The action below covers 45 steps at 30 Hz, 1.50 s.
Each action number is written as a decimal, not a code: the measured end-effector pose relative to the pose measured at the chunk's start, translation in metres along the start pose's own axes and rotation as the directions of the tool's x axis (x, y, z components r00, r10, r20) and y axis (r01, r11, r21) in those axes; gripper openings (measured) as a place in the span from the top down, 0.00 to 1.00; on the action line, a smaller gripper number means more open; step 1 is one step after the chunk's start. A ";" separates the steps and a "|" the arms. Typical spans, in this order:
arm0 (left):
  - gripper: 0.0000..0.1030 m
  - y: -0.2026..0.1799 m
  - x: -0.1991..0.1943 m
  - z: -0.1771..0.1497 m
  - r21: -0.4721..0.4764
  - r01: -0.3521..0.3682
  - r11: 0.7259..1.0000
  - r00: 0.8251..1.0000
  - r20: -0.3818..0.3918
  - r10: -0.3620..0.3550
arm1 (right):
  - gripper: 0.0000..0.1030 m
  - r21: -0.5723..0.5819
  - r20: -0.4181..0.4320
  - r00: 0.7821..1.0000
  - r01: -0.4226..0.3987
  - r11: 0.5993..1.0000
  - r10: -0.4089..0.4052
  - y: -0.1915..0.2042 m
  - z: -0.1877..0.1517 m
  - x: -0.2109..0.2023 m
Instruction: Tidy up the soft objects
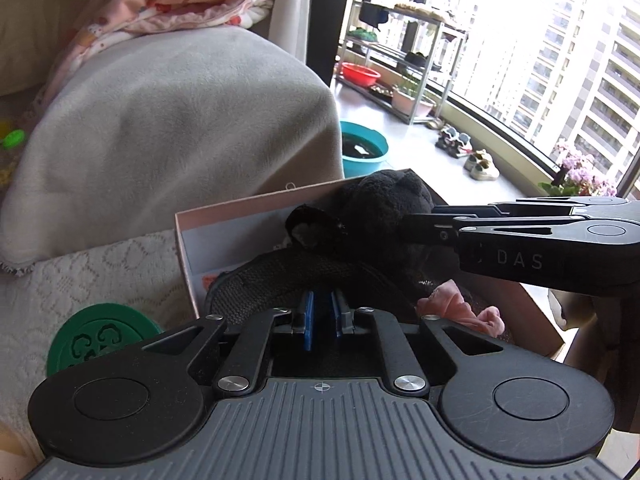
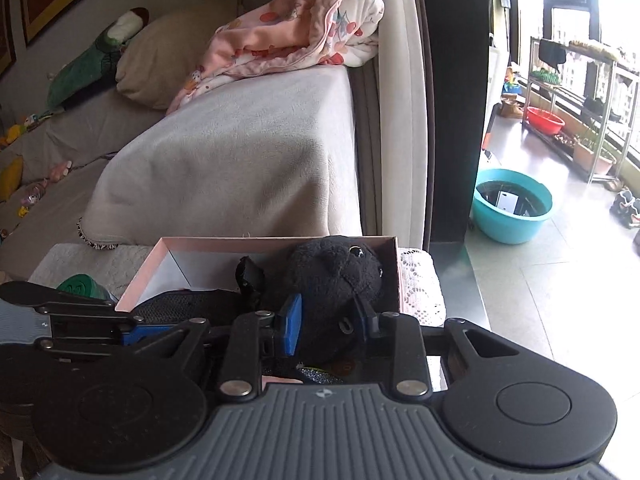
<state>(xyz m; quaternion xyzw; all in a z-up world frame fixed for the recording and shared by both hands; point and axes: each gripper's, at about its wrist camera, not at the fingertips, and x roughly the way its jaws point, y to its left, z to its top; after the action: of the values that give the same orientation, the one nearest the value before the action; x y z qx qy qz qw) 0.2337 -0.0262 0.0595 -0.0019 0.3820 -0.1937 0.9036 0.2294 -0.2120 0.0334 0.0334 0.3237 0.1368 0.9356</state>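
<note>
The right tool (image 2: pixel 326 322) has its blue-padded fingers (image 2: pixel 293 326) pressed against either side of a black plush toy (image 2: pixel 334 276), clamped on its lower face. The toy sits upright at the far right end of an open pink cardboard box (image 2: pixel 280 241), its snout and one glossy eye turned to the camera. The left tool (image 1: pixel 323 316) has its two blue pads nearly together, a thin gap between them; a black knitted cloth (image 1: pixel 280 276) lies just beyond its tips, and I cannot tell whether any of it is pinched. That cloth lies in the box beside the toy, with a pink fabric piece (image 1: pixel 460 308) near the right wall. The box's floor is mostly hidden by both tools. A green round lid (image 1: pixel 100 332) lies left of the box on the lace-covered worktop (image 1: pixel 100 272), partly cut off by the left tool's body.
</note>
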 end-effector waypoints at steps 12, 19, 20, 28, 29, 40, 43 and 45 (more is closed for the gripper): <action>0.87 0.002 -0.143 -0.102 0.076 -0.165 0.983 0.982 0.109 0.156 | 0.24 -0.010 0.137 0.990 -0.014 1.000 0.015 0.036 -0.033 -0.103; 0.87 0.031 -0.178 -0.200 -0.057 -0.340 0.939 0.940 -0.011 0.340 | 0.20 -0.204 0.046 0.998 -0.040 0.978 0.051 0.106 -0.109 -0.121; 0.87 0.037 -0.178 -0.210 -0.087 -0.354 0.931 0.935 -0.032 0.352 | 0.20 -0.232 0.021 0.999 -0.035 0.972 0.041 0.114 -0.120 -0.118; 0.82 0.030 -0.166 -0.218 -0.178 -0.283 0.942 0.955 0.043 0.295 | 0.19 -0.258 -0.129 0.991 -0.003 0.966 -0.031 0.131 -0.164 -0.075; 0.75 0.025 -0.161 -0.215 -0.178 -0.276 0.944 0.956 0.046 0.288 | 0.12 -0.238 -0.120 0.992 0.000 0.971 -0.029 0.128 -0.165 -0.073; 0.34 -0.010 -0.128 -0.210 -0.178 -0.351 0.919 0.921 0.109 0.373 | 0.00 -0.146 -0.066 0.997 0.037 0.989 -0.047 0.104 -0.170 -0.067; 0.34 -0.012 -0.126 -0.211 -0.196 -0.374 0.906 0.909 0.115 0.400 | 0.00 -0.145 -0.055 0.997 0.039 0.989 -0.047 0.104 -0.171 -0.067; 0.34 -0.014 -0.125 -0.211 -0.211 -0.387 0.897 0.901 0.119 0.417 | 0.00 -0.143 -0.045 0.998 0.041 0.989 -0.048 0.104 -0.173 -0.067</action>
<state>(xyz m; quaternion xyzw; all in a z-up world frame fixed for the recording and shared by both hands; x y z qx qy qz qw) 0.0041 0.0352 -0.0018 -0.0210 0.3158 0.0343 0.9480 0.0482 -0.1351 -0.0467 -0.0438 0.3363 0.1394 0.9303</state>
